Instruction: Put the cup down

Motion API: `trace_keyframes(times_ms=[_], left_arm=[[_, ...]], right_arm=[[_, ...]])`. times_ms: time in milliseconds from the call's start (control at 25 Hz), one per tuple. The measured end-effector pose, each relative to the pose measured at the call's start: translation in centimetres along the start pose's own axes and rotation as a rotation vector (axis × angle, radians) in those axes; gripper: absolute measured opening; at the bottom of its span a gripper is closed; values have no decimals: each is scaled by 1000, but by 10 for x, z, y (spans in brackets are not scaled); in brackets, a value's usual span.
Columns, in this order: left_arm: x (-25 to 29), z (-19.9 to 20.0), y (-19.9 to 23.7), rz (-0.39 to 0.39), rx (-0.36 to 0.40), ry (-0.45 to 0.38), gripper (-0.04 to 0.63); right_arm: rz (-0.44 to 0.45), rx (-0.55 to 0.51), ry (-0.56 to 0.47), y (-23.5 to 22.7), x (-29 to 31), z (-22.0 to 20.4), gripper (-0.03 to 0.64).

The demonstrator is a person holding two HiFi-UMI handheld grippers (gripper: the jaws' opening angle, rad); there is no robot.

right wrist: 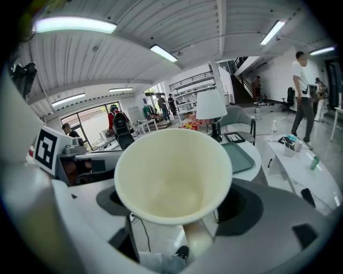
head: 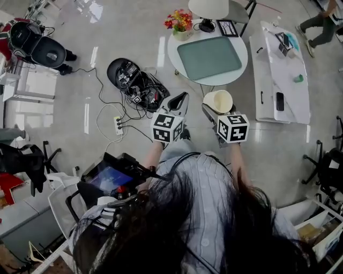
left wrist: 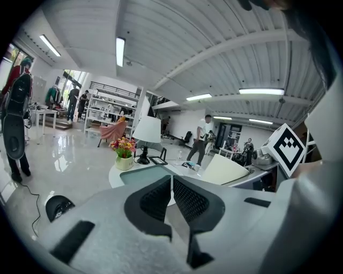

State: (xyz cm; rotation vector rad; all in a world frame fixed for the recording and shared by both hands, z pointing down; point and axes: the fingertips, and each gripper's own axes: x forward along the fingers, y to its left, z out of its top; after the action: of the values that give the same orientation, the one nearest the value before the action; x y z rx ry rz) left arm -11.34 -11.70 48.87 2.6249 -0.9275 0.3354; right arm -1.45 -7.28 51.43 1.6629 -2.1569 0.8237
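A cream paper cup [head: 218,101] is held in the air in front of the person, short of the round white table [head: 236,69]. My right gripper [head: 213,111] is shut on it. In the right gripper view the cup [right wrist: 174,174] fills the middle with its empty inside turned toward the camera, and the jaws press its sides. My left gripper [head: 180,101] hangs beside it on the left, shut with nothing between its black pads [left wrist: 187,199]. The left gripper view shows the cup [left wrist: 222,170] to the right.
On the round table lie a green tray [head: 209,57], a flower pot [head: 180,24], a lamp [head: 208,9] and a picture frame [head: 227,27]. A long white table [head: 281,80] stands to the right. Cables, a power strip [head: 118,126] and a black helmet-like case [head: 134,80] lie on the floor.
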Motion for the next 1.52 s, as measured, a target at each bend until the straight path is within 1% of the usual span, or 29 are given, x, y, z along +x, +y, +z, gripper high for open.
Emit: trace_keyframes(times_ms=[160,360,480,600,800,1080,1280,1520], left_arm=[[16,7,8,-17,-4,8,18],[23,2,4,-35,-14,31,18],[27,-3,0,-36,-16,50,18],[39,-7,5,-26,-25,72,18],[60,-5,16,25,-36,82,18],[113,12,30,112,-65,72,18],[146,22,36,169,-79,82,18],[170,31,47,238,-90,92,18]], right_arm=[[-14,9,11,-8,9,8,426],[-30,27,21,-15,8,6,426],[-28,40,24,-21,7,6,426],[-20,54,35,-34,22,10,426],[7,42,48,-59,42,20,426],[75,-58,82,-102,75,49,426],[127,-76,102,-133,97,67,426],[167,-85,126,-166,125,79,426]])
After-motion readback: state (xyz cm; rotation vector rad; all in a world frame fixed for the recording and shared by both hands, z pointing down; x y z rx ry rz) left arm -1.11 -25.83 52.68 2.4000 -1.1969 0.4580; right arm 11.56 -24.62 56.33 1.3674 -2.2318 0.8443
